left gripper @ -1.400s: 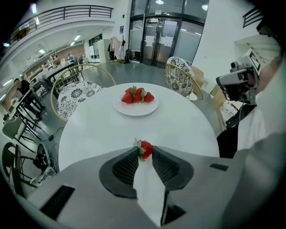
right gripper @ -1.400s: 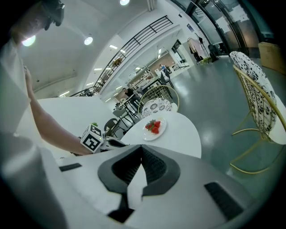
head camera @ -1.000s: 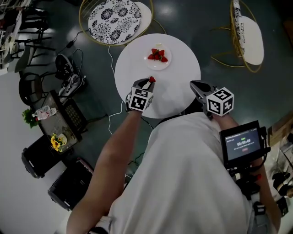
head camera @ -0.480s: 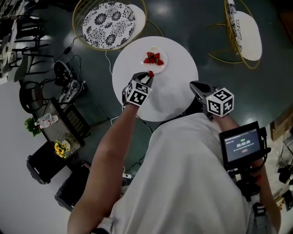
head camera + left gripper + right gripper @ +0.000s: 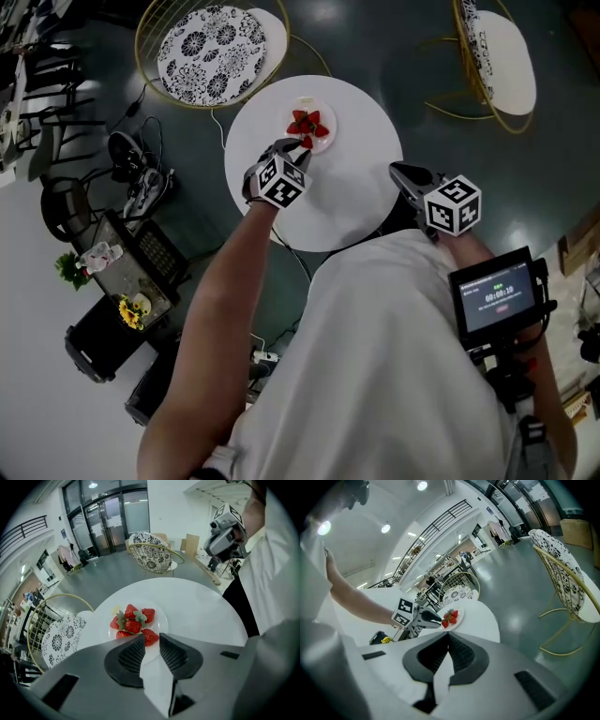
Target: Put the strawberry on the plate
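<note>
Strawberry (image 5: pixel 151 639) pinched between left gripper (image 5: pixel 151 636) fingers (image 5: pixel 130 656) over the plate (image 5: pixel 162 618), other strawberries (image 5: pixel 132 620) piled there, round white worktop (image 5: pixel 197 606), right gripper (image 5: pixel 448 636) fingers (image 5: pixel 461 656) closed on nothing.

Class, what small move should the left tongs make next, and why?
Probably lower slightly and open: the left tongs grip a strawberry over the plate's near edge, beside the other strawberries, so letting go should set it there.
</note>
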Demonstrator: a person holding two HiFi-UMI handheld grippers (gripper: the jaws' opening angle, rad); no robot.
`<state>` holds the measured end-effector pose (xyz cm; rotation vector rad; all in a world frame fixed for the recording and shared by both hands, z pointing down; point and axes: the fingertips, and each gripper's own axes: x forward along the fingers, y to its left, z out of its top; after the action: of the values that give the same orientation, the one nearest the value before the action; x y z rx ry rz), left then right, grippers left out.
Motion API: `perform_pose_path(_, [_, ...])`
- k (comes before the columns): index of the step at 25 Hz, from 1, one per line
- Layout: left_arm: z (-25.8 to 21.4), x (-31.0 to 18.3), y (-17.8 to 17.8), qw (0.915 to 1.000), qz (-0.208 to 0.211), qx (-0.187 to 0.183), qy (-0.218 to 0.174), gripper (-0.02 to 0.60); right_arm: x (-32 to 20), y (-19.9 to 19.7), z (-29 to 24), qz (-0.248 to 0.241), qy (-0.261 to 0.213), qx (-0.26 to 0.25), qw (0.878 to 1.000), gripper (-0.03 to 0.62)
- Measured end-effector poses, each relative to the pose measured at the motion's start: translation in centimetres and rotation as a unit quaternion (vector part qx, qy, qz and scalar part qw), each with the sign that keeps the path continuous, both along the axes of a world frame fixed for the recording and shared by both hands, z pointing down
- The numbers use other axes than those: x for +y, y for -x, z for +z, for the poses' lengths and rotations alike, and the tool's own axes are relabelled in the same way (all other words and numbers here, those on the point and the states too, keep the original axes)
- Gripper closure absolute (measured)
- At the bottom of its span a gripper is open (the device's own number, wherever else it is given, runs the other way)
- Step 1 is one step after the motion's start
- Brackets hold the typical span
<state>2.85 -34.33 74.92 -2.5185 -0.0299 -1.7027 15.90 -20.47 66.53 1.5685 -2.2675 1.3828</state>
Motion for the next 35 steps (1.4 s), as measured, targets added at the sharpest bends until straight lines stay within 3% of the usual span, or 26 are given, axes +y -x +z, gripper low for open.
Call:
perform_pose_path(3, [0.0, 0.1, -0.3, 0.9999, 0.012, -0.002, -0.001, 0.480, 0.2, 0.0, 0.1, 0.002, 0.002, -0.002, 1.000, 0.586])
perform_pose_path(9, [-0.1, 0.5, -0.7, 1.0000, -0.002, 0.009, 0.003, 0.480, 0.5, -0.3, 0.1, 0.006, 0.007, 0.001, 1.000, 0.586])
perform_pose_path(15, [-0.7, -0.9, -0.4, 0.9995, -0.019, 0.009, -0.024, 0.482, -0.2, 0.1, 0.1, 0.000, 0.002, -0.003, 1.000, 0.586])
perform_pose_path(18, [-1.1, -0.9, -0.5, 0.9989, -0.022, 0.018, -0.038, 0.552, -0.1, 0.1, 0.1, -0.001, 0.001, -0.002, 1.000, 0.586])
perform_pose_path(23, [-1.9, -1.1, -0.5, 0.9976, -0.040, 0.031, -0.047, 0.572, -0.4, 0.0, 0.0, -0.005, -0.005, -0.001, 1.000, 0.586])
perform_pose_path(29, [-4.2, -0.1, 1.6, 0.9922, -0.098, 0.071, -0.032, 0.574, -0.7, 1.8, -1.2, -0.011, -0.019, 0.007, 1.000, 0.586])
perform_pose_path(35, [-7.4, 2.1, 3.8, 0.9757, -0.175, 0.131, -0.006, 0.574, -0.2, 3.7, -3.0, -0.018, -0.036, 0.019, 0.999, 0.586])
